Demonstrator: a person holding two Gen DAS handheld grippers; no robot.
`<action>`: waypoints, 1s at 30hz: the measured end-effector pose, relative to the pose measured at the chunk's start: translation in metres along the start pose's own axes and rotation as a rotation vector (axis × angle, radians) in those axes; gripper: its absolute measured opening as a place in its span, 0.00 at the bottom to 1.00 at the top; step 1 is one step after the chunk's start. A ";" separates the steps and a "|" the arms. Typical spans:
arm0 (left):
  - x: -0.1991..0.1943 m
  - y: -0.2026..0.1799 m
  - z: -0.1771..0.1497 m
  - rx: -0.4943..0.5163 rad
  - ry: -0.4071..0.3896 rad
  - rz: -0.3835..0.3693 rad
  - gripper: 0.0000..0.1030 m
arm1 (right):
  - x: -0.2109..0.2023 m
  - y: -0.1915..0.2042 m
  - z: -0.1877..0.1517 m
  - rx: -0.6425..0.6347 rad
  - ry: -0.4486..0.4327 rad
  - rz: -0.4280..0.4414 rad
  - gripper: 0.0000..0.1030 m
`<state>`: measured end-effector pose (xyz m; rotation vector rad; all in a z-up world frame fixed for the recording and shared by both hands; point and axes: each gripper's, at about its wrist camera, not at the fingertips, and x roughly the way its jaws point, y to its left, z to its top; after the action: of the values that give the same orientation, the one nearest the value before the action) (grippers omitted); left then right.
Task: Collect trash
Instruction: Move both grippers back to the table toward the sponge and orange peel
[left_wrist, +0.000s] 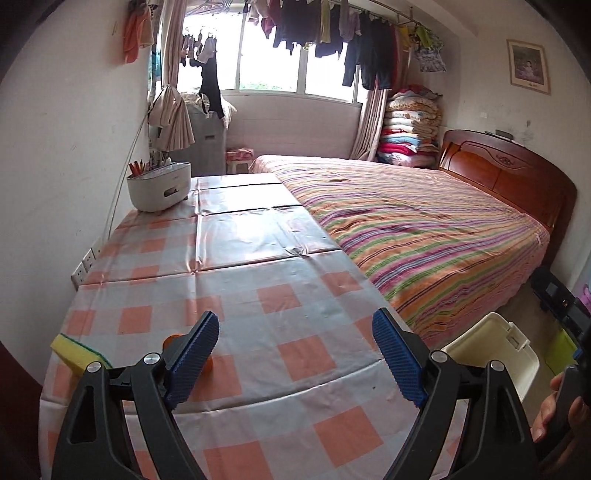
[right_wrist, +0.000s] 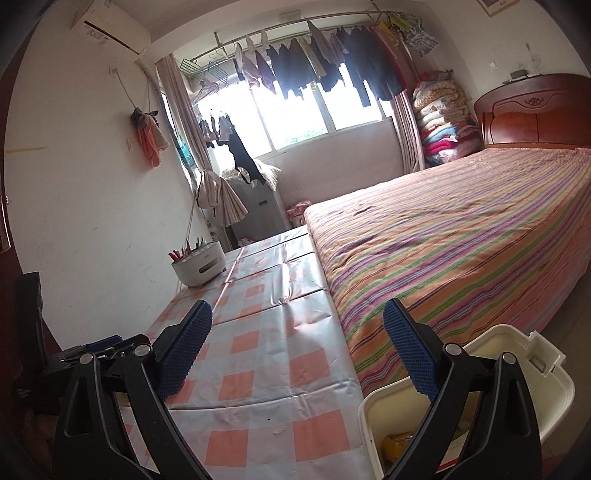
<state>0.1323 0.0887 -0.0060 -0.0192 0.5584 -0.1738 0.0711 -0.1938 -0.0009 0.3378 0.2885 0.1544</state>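
Left gripper (left_wrist: 295, 354) agape, half-hiding orange thing (left_wrist: 173, 341).

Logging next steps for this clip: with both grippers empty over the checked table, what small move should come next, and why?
Probably swing the left gripper leftward onto the orange item beside the sponge: its jaws are open and empty, and the bin already holds trash.

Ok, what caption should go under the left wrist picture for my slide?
Open left gripper above checked plastic tablecloth, yellow-green sponge and small orange object beside it, cream plastic bin right.
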 end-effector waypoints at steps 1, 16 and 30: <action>-0.001 0.004 0.000 -0.005 -0.001 0.004 0.80 | 0.002 0.001 -0.001 0.000 0.004 0.003 0.90; -0.012 0.052 -0.012 -0.056 0.012 0.082 0.80 | 0.029 0.046 -0.013 -0.049 0.064 0.073 0.90; -0.039 0.113 -0.024 -0.165 -0.030 0.179 0.80 | 0.044 0.073 -0.026 -0.095 0.116 0.113 0.90</action>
<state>0.1047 0.2077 -0.0131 -0.1313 0.5404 0.0466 0.0973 -0.1095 -0.0102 0.2512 0.3753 0.2986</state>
